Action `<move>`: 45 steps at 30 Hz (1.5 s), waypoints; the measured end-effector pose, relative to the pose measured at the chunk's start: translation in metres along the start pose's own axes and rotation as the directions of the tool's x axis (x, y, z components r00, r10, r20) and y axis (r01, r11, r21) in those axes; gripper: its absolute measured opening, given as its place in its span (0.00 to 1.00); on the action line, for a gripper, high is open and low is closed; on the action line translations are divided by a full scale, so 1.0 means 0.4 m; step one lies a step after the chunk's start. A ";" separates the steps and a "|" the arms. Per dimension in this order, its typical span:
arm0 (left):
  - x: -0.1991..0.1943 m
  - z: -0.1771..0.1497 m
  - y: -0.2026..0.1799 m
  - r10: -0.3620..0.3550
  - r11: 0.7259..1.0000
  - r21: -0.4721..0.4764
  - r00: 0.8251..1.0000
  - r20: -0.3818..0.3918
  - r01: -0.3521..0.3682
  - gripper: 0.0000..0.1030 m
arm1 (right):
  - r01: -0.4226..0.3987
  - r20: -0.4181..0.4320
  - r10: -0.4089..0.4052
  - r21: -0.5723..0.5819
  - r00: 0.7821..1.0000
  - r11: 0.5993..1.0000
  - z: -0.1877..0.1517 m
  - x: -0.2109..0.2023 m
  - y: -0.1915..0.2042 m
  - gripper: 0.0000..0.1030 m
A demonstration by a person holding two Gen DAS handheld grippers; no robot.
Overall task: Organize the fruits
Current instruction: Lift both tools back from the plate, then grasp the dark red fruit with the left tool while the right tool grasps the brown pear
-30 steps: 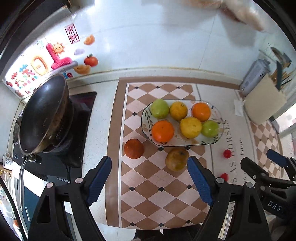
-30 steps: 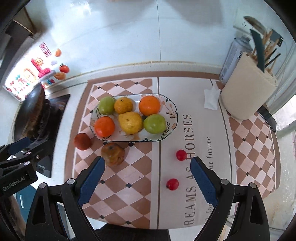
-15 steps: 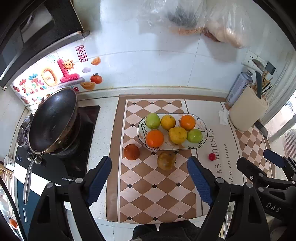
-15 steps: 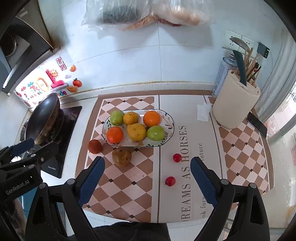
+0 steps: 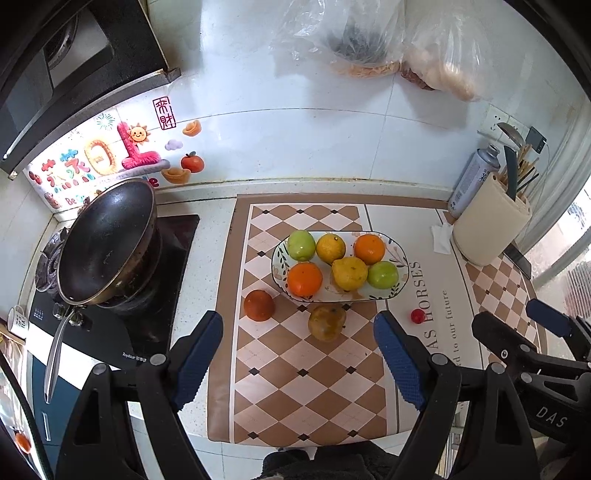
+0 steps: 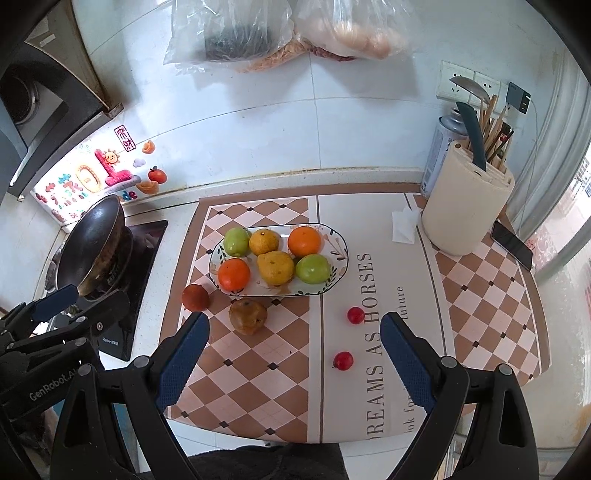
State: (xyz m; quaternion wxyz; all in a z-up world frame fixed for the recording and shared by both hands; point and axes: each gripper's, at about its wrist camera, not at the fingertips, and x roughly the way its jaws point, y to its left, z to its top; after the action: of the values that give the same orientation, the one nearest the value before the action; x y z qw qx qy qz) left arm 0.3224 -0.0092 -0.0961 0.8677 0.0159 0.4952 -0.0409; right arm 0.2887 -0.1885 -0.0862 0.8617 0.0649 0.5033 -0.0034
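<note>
An oval patterned plate (image 5: 403,266) (image 6: 344,254) on the checked mat holds several fruits: oranges, green apples and yellow ones. In front of it lie a dark red fruit (image 5: 259,304) (image 6: 195,297) and a brownish-yellow fruit (image 5: 327,322) (image 6: 248,316). Two small red fruits (image 6: 355,315) (image 6: 343,360) sit on the mat's lettered part; one (image 5: 417,316) shows in the left wrist view. My left gripper (image 5: 297,332) hovers open and empty above the loose fruits. My right gripper (image 6: 295,325) hangs beside it, open and empty.
A black wok (image 5: 107,247) stands on the stove at the left. A cream knife block (image 6: 465,206), a spray can (image 6: 439,147), a tissue (image 6: 404,225) and a phone (image 6: 511,245) occupy the right. Plastic bags (image 6: 258,29) hang on the tiled wall.
Both grippers have risen and drawn back from the counter, so the plate and fruits look smaller and more wall shows. Their jaws kept the same width. No fruit has moved.
</note>
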 end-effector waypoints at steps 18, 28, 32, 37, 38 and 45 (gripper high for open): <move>0.300 0.040 0.202 0.198 0.971 -0.092 0.959 -0.203 -0.220 0.95 | -0.170 -0.301 0.179 0.054 0.937 0.984 -0.013 0.481 0.065 0.77; 0.559 0.035 0.313 0.052 0.963 -0.207 0.876 -0.480 -0.171 0.95 | -0.183 -0.522 0.203 0.091 0.829 0.979 -0.064 0.792 0.159 0.77; 0.663 0.026 0.293 -0.056 0.959 -0.260 0.831 -0.553 -0.109 0.95 | -0.181 -0.532 0.186 0.062 0.826 0.981 -0.079 0.828 0.174 0.73; 0.743 0.020 0.252 -0.069 0.971 -0.226 0.803 -0.593 -0.084 0.95 | -0.172 -0.539 0.171 0.049 0.824 0.984 -0.082 0.815 0.145 0.67; 0.752 0.020 0.245 -0.068 0.973 -0.215 0.803 -0.593 -0.077 0.95 | -0.168 -0.539 0.168 0.050 0.825 0.984 -0.085 0.808 0.130 0.67; 0.772 0.019 0.199 -0.042 0.987 -0.149 0.816 -0.576 -0.054 0.77 | -0.128 -0.555 0.147 0.073 0.818 0.989 -0.098 0.779 0.047 0.67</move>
State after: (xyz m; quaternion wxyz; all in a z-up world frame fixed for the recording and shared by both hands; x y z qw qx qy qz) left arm 0.4920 0.0525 -0.3590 0.6754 -0.0397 0.7364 0.0080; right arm 0.4098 -0.1466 -0.3736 0.6734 0.1132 0.7272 0.0698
